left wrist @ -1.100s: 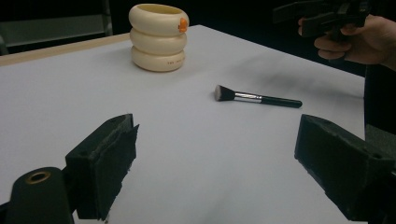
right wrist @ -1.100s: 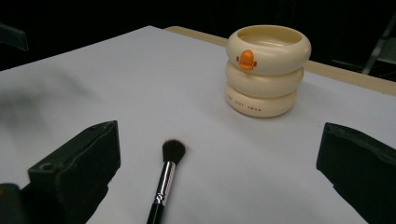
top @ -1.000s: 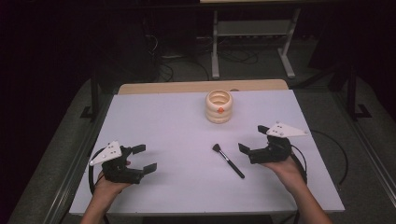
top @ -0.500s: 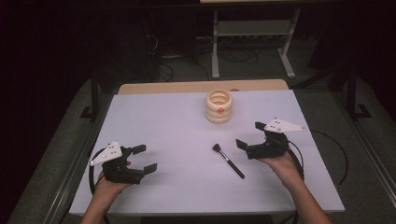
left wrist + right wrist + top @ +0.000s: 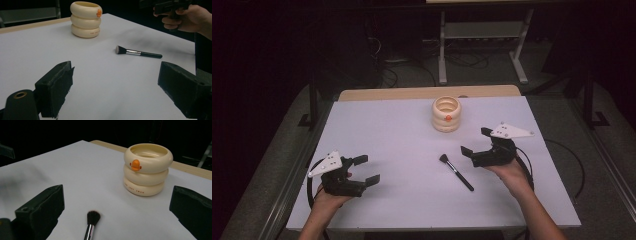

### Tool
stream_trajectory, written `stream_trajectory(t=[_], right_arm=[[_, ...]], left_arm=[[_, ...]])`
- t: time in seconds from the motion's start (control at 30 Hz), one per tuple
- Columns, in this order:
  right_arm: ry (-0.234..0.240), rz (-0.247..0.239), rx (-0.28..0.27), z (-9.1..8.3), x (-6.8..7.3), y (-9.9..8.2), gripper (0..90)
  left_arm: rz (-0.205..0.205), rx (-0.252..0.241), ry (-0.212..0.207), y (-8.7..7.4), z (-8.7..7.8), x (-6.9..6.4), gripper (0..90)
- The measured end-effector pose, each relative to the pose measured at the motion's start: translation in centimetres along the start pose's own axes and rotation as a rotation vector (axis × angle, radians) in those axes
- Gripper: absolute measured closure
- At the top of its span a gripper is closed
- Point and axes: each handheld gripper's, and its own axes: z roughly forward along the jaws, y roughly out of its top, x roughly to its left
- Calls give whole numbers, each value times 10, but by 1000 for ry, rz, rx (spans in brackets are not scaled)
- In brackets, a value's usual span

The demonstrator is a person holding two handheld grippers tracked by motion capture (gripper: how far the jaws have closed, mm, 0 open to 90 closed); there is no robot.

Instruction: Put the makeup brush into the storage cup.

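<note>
A cream cup (image 5: 446,114) shaped like three stacked rings, with an orange mark on its side, stands at the table's far middle. A small makeup brush (image 5: 456,171) with a black handle lies flat nearer the person, bristles toward the far left. My right gripper (image 5: 475,141) hovers open just right of the brush, empty. In the right gripper view the brush head (image 5: 93,216) lies between the jaws and the cup (image 5: 147,168) stands beyond. My left gripper (image 5: 368,170) is open and empty at the front left. Its view takes in the cup (image 5: 86,19) and brush (image 5: 138,52).
The white table top (image 5: 392,130) has a pale wooden strip (image 5: 427,93) along its far edge. Beyond it, a metal stand (image 5: 482,35) and cables sit on a dark floor. Black cables trail from both grippers. The other hand (image 5: 186,17) is at the upper right of the left gripper view.
My right gripper has shifted a little away from the person and leftward, toward the brush. The left gripper, brush and cup have stayed put.
</note>
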Motion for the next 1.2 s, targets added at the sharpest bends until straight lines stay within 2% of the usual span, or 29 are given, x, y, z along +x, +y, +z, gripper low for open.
stream_trajectory(t=[0.47,0.67,1.2], right_arm=[[7,18,-15,13,-2,5,0],[10,19,-29,21,-2,12,0],[24,4,-40,35,3,22,0]], left_arm=[[-1,0,3,-1,-1,0,121],[2,2,-1,-1,-1,1,121],[5,3,-4,0,-1,1,122]])
